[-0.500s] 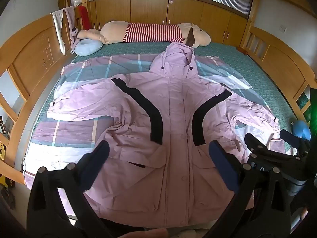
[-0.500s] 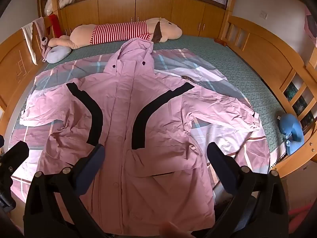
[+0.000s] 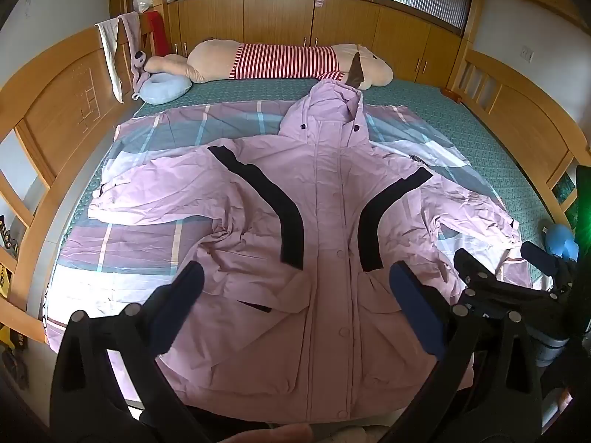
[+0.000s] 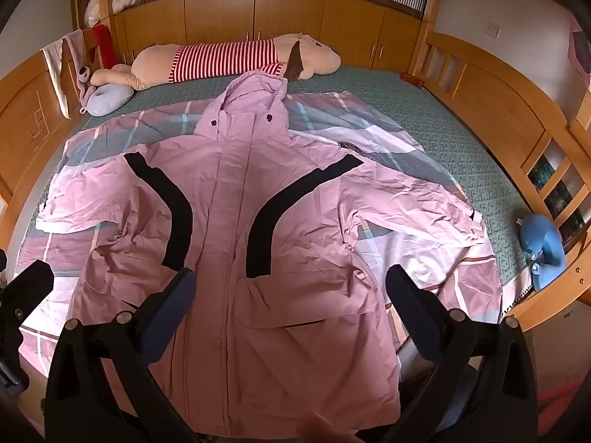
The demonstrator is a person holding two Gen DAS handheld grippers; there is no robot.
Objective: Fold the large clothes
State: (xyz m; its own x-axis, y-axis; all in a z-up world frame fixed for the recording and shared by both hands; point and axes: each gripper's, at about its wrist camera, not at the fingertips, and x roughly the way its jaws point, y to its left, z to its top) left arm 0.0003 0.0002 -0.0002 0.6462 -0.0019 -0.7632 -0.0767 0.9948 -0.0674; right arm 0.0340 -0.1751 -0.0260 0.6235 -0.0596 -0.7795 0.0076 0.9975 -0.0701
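Left wrist view, big pink hooded jacket with black stripes [image 3: 325, 258] lay flat, front up, on a checked sheet [image 3: 147, 243] on the wooden bed [image 3: 48, 118], left gripper [image 3: 295, 288] above its hem, jaws wide apart, nothing between, right wrist view, right gripper [image 4: 291, 284] over the same jacket [image 4: 236, 221], jaws wide apart, holding nothing.

- Long plush toy [image 3: 288, 62] in a red-and-white striped top, lying across the far end of the bed.
- Pale blue neck pillow [image 3: 164, 88] just beside it.
- Plaid sheet [image 3: 140, 243] spread over a green mattress cover [image 4: 443, 136].
- Blue soft toy [image 4: 543, 247] at the bed's edge.
- Wooden cabinets [image 4: 288, 18] behind.
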